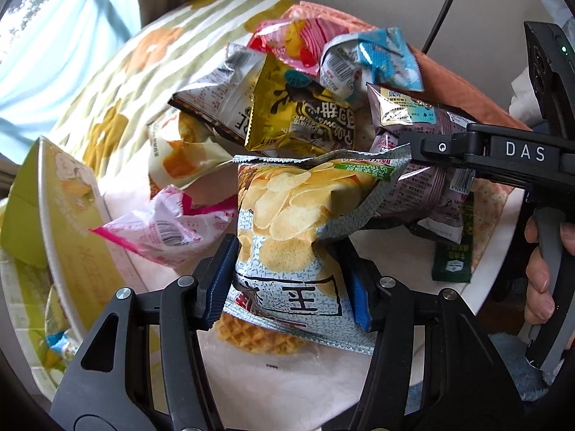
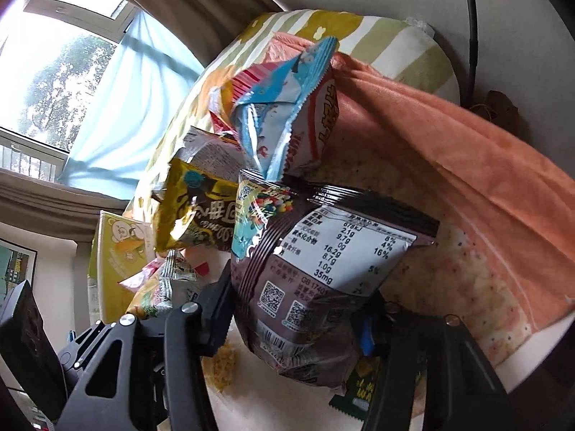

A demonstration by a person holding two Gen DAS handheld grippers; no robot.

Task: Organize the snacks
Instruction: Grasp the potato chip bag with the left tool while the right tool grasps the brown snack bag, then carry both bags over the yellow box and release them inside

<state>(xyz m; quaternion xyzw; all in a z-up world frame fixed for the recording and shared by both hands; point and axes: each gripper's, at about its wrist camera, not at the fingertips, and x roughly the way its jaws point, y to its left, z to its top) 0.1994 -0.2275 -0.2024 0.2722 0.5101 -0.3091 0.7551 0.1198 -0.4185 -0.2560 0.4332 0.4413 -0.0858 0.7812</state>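
Blue-padded fingers of the left gripper are drawn in narrow and pinch the lower end of the potato chip bag, one pad on each side so the foil buckles between them. That bag is pale grey-blue with a crackle print, a heap of yellow chips pictured across its upper half and a boxed character near its bottom seam; its serrated top edge points away from the camera. It hangs over a white bench, with a round waffle-patterned biscuit just beneath its lower edge.

Right of the chip bag, and touching its upper right corner, lies the purple-brown snack bag, its back panel showing a white nutrition table, QR codes and a barcode. The right gripper has closed its fingers onto that bag's lower part; no earlier view shows the closing, but the pack bulges between them now. In the left wrist view this gripper reaches in from the right, with a hand on its handle.

Behind the chip bag a loose pile holds a yellow-gold packet, a silver packet, a pink packet and a light blue packet. Left of the chip bag sit a crumpled pink-and-white wrapper and a green carton. A dark green sachet lies right of the chip bag, below the purple-brown bag. Beyond the pile are a striped flowered pillow and an orange cloth.
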